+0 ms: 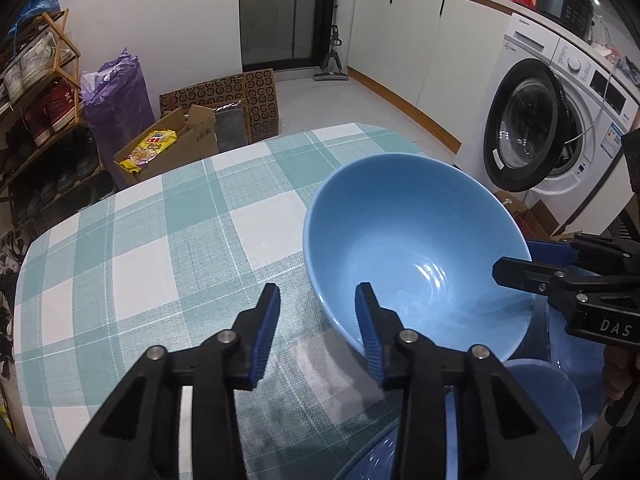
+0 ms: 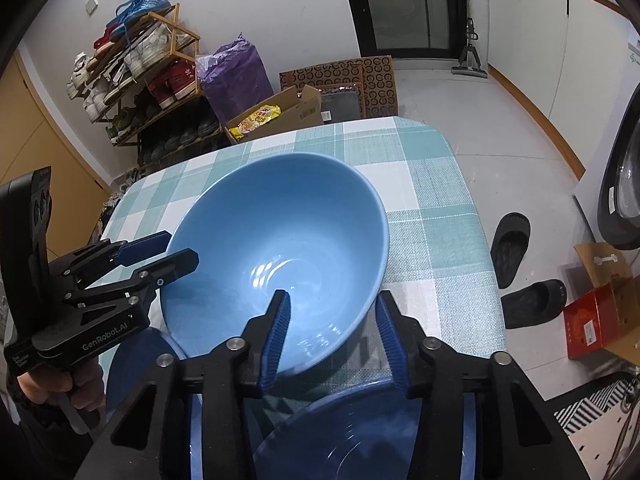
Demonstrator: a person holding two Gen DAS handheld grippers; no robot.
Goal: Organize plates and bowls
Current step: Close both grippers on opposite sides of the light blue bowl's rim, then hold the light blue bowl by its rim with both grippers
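A large light-blue bowl stands on the checked tablecloth. My left gripper straddles its left rim with one finger inside and one outside. In the left wrist view, cloth shows between the outer pad and the bowl wall. My right gripper straddles the opposite rim the same way. A sliver of cloth shows beside its outer pad. Both sets of jaws are narrow but not pressing. More blue dishes lie close below the grippers.
The table's far edge drops to the floor. Beyond it are a cardboard box, a shoe rack and a washing machine. Black slippers lie right of the table. A hand holds the left gripper.
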